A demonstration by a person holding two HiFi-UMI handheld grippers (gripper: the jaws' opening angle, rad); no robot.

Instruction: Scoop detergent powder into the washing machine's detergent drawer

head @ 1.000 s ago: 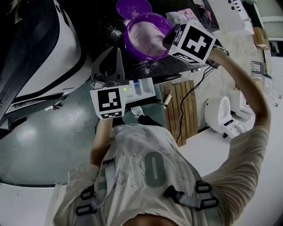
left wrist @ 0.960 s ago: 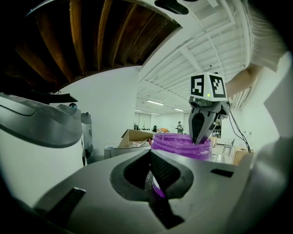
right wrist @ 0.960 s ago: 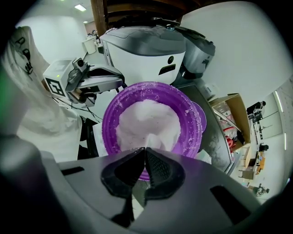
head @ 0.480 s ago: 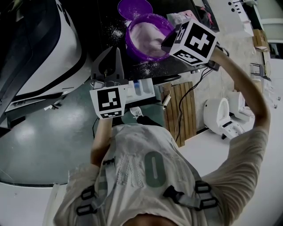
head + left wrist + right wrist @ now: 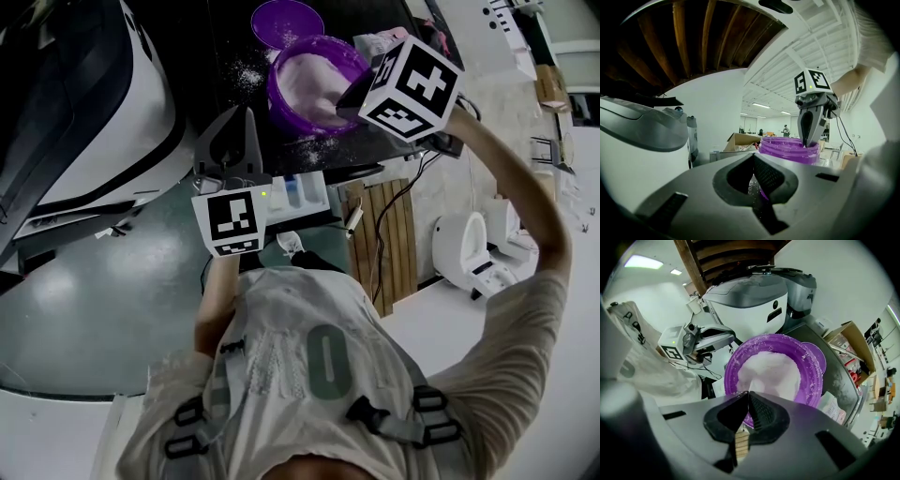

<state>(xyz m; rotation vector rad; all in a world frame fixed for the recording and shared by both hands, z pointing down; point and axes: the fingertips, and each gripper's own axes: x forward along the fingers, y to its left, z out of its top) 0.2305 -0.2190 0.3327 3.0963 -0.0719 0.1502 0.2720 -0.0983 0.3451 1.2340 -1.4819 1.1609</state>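
Jaws clamp handle (image 5: 741, 444), right gripper (image 5: 806, 139) — above tub (image 5: 814, 376)

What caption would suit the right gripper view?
Right gripper, shut on a pale handle, poised over a purple tub of white powder.

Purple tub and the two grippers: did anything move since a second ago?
Hardly anything. The right gripper tipped a little over the purple tub, still shut on the wooden handle. The left gripper stayed shut and empty nearby; the tub and the lid did not move.
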